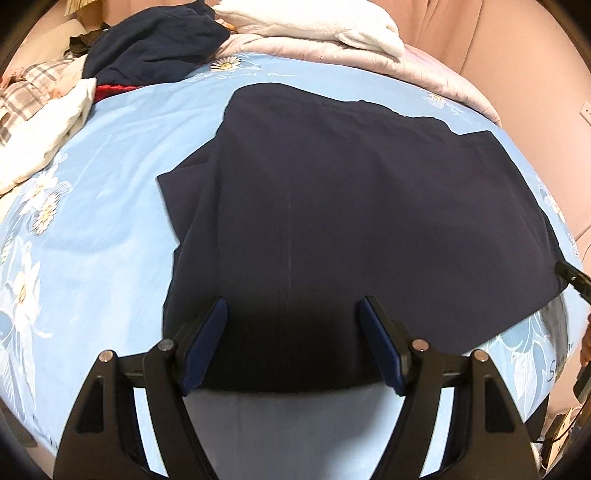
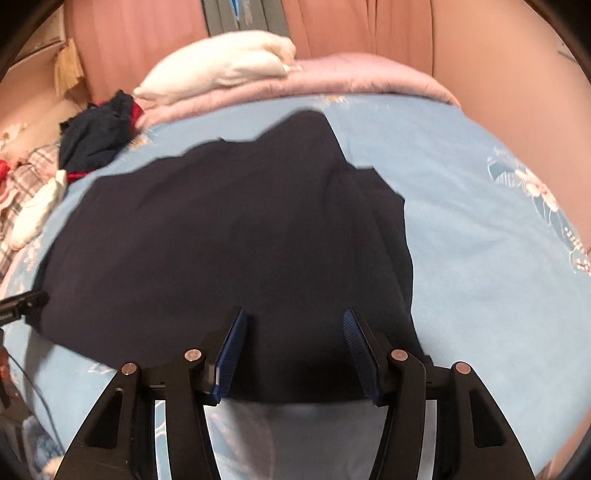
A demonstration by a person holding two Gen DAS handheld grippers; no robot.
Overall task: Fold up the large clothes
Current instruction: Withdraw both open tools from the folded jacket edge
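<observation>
A large dark navy garment (image 1: pixel 351 192) lies spread flat on the light-blue flowered bed sheet (image 1: pixel 103 206). My left gripper (image 1: pixel 291 306) hangs over its near edge. It is open, and the cloth lies flat between and beneath the blue pads (image 1: pixel 207 339). In the right wrist view the same garment (image 2: pixel 221 229) fills the middle. My right gripper (image 2: pixel 293 314) stands over its near right part with the jaws apart and nothing pinched. Each view shows the other gripper's black tip at the garment's side edge: the right one (image 1: pixel 572 277) and the left one (image 2: pixel 22 301).
A heap of clothes lies at the far left: a navy piece (image 1: pixel 155 40), a plaid cloth (image 1: pixel 29 88) and a white cloth (image 1: pixel 44 133). White bedding (image 1: pixel 317 26) rests on a pink quilt (image 1: pixel 424 70) at the far edge. Pink curtains (image 2: pixel 369 29) hang behind.
</observation>
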